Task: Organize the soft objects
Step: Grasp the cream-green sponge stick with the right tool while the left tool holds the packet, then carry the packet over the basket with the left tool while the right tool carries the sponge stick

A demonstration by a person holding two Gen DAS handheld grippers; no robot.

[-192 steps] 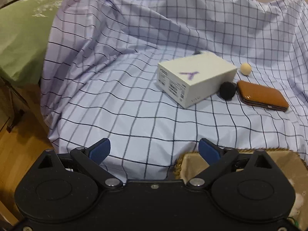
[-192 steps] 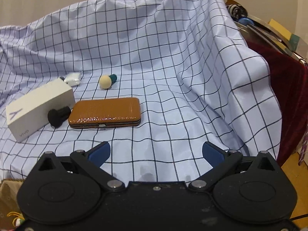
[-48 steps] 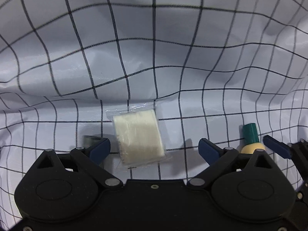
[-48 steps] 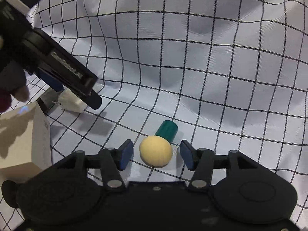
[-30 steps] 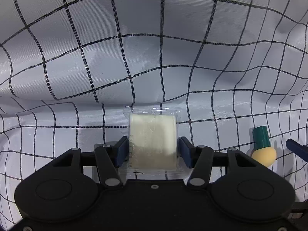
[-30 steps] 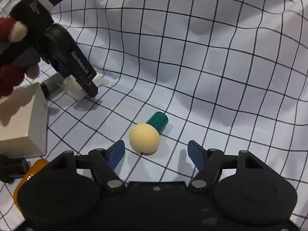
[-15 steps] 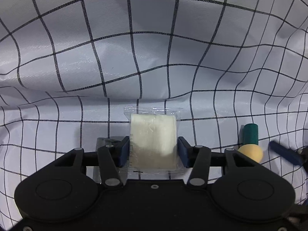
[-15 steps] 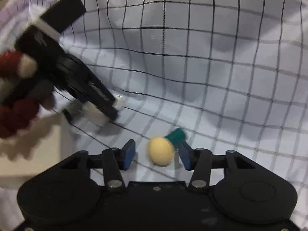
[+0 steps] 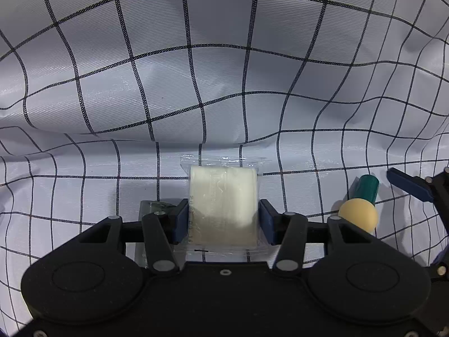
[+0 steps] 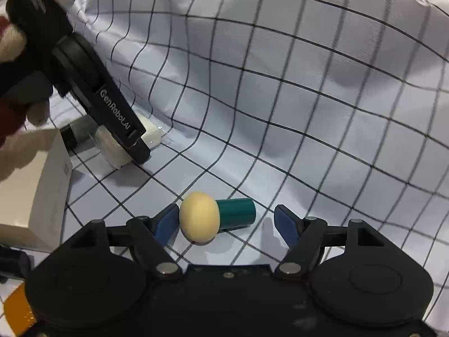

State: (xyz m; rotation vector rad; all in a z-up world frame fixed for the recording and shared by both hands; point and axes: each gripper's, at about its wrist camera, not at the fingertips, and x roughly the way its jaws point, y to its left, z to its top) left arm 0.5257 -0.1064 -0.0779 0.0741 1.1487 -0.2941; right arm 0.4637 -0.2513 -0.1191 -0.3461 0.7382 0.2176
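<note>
A white soft pad in a clear wrapper [image 9: 223,205] sits between the blue pads of my left gripper [image 9: 223,221], which is shut on it just above the checked cloth [image 9: 196,84]. To its right lies a makeup sponge with a cream head [image 9: 357,216] and a green handle. In the right wrist view the cream head [image 10: 199,216] lies between the fingers of my right gripper [image 10: 226,221], close against the left pad, while the right pad stands well clear. Those jaws are opening. The left gripper [image 10: 134,146] and its pad [image 10: 112,151] show at upper left.
A white box [image 10: 33,185] stands at the left, with a small dark-capped item [image 10: 75,132] behind it. A black puff [image 10: 11,264] and a brown wallet corner [image 10: 16,314] lie lower left. A gloved hand [image 10: 11,106] holds the left gripper. The cloth rises in folds behind.
The left gripper stays shut on the wrapped pad, barely lifted. The right gripper moved in over the sponge, narrowed around its cream head, then widened again.
</note>
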